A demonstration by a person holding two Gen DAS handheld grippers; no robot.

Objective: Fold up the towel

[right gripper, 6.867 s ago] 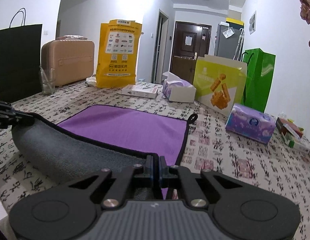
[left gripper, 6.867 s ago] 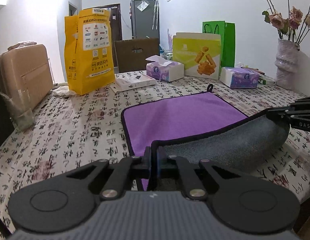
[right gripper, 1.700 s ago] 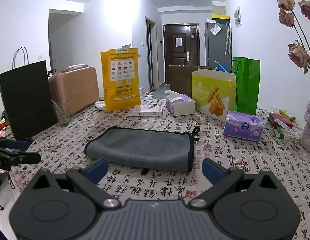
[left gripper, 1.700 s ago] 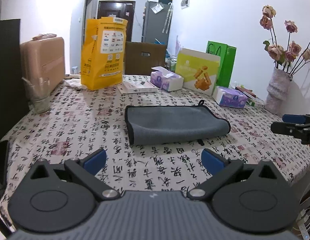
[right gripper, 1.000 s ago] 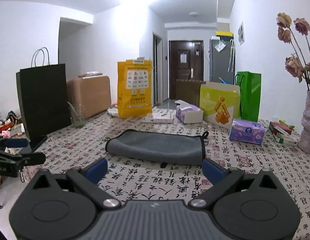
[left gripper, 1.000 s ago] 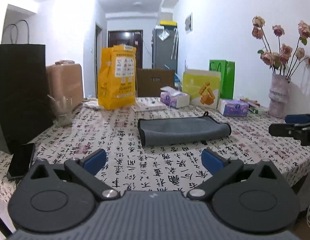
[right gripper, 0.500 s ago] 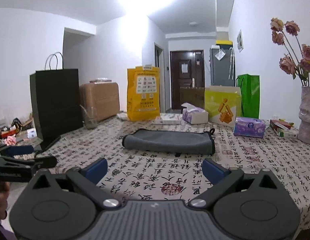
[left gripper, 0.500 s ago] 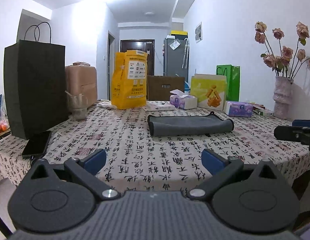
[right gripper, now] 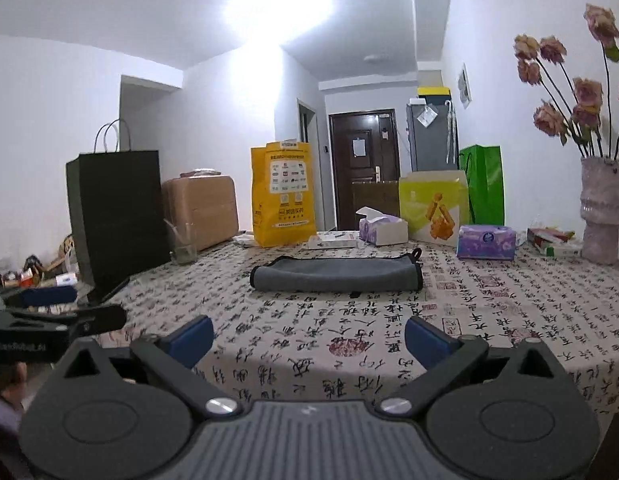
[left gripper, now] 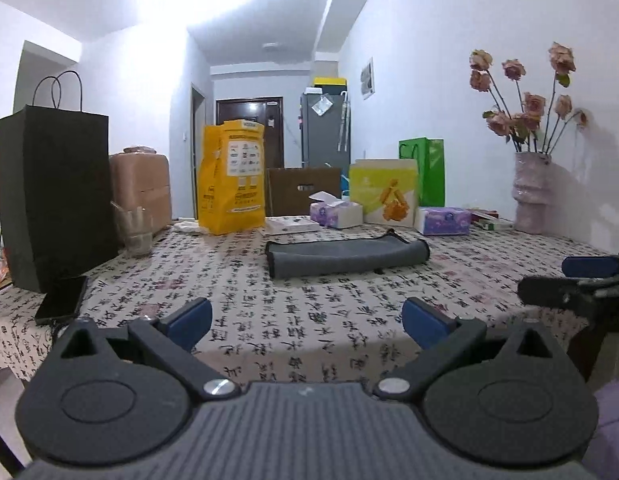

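Note:
The towel (left gripper: 347, 257) lies folded in half on the table, grey side up, a long flat bundle with a black hem and a small loop at its far edge. It also shows in the right wrist view (right gripper: 336, 275). My left gripper (left gripper: 307, 322) is open and empty, held back at the table's near edge, well short of the towel. My right gripper (right gripper: 308, 340) is open and empty too, also back at the near edge. Each gripper shows at the side of the other's view.
The table (left gripper: 293, 320) has a calligraphy-print cloth. A black paper bag (left gripper: 53, 196), a phone (left gripper: 61, 300) and a glass (left gripper: 135, 232) stand at the left. A yellow bag (left gripper: 231, 176), tissue boxes (left gripper: 335, 214) and a vase of dried roses (left gripper: 531, 196) line the back and right.
Both grippers let go of the towel after folding its purple side under, then opened and pulled back and down from the table; over the last second they kept retreating.

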